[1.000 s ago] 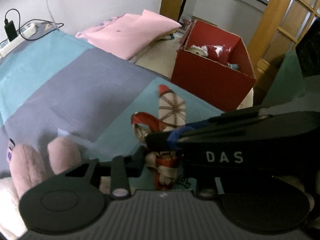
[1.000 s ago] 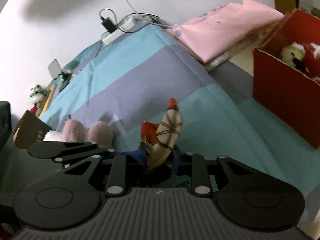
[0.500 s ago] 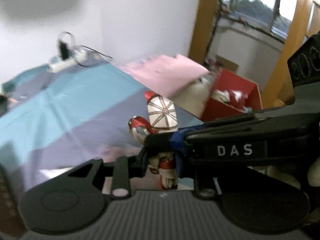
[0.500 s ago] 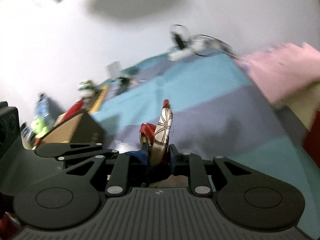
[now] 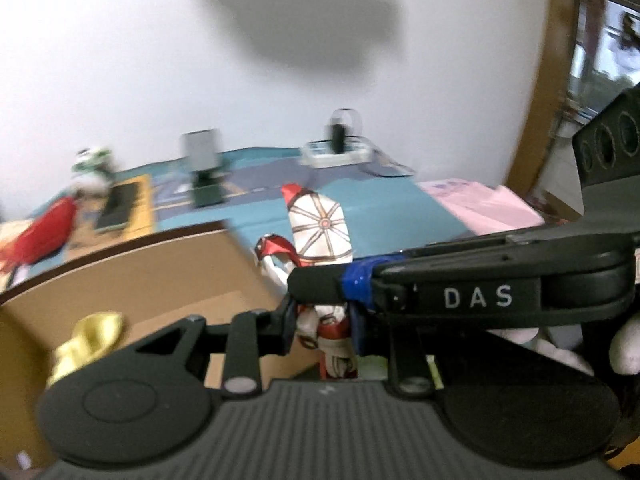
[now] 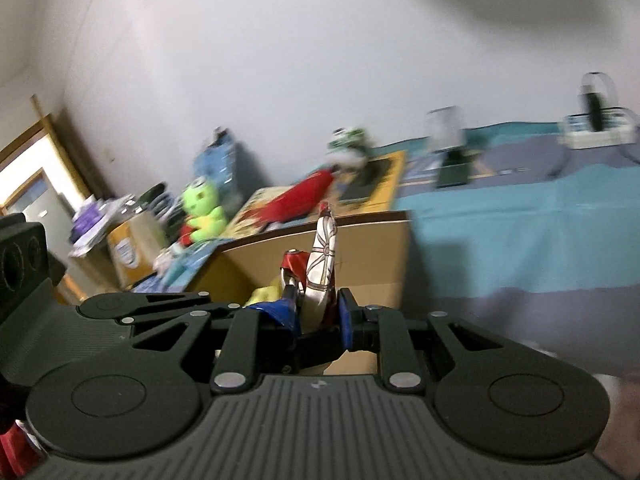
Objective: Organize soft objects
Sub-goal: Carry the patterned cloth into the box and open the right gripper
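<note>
1. left wrist: the view has swung from the red box and bedspread a second ago to an open cardboard box [image 5: 168, 280], so the drop looks near. left gripper [image 5: 320, 320] and right gripper [image 5: 316, 288] both pinch the folded silk scarf [image 5: 318, 224] beyond the box's far rim.
2. right wrist: right gripper [image 6: 316, 316] is pressed on the scarf [image 6: 322, 256], above the box [image 6: 376, 264]; a yellow cloth [image 6: 266, 294] lies inside, room beside it.
</note>
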Tool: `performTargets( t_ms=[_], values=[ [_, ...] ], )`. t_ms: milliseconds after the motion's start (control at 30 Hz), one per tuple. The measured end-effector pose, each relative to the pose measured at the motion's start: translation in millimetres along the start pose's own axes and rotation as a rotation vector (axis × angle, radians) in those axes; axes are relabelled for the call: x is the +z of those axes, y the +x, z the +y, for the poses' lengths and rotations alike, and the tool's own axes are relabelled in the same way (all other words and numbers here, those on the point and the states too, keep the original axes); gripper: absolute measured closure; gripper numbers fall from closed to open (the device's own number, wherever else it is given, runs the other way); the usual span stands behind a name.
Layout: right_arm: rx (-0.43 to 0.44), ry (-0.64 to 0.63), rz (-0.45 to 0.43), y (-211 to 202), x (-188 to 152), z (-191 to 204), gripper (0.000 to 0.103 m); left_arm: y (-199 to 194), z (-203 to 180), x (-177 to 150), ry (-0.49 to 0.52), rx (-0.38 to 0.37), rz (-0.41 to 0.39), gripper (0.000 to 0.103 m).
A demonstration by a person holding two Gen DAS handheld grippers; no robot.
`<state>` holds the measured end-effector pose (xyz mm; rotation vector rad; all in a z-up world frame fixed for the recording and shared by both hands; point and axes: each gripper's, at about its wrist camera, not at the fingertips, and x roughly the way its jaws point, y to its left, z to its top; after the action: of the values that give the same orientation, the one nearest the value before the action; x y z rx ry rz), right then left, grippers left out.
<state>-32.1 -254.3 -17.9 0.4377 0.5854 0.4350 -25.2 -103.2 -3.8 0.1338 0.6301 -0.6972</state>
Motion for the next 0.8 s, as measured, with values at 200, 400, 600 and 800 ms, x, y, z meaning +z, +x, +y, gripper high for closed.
performTargets(
  t_ms=[200, 400, 600, 800],
  values=[
    [0.035, -0.033, 0.05, 62, -2, 41, 0.1, -12, 65, -16, -0.07, 0.089, 0.025, 0.08],
    [0.008, -0.042, 0.083, 103, -11, 63, 0.095, -7, 117, -31, -0.132, 0.128, 0.071, 0.077],
    [-0.089, -0.036, 0.077, 124, -15, 67, 0.095, 9, 151, -49, -0.168, 0.215, 0.136, 0.061],
    [-0.118, -0.011, 0.055, 118, -14, 65, 0.094, 16, 168, -58, -0.188, 0.262, 0.173, 0.045]
  ],
)
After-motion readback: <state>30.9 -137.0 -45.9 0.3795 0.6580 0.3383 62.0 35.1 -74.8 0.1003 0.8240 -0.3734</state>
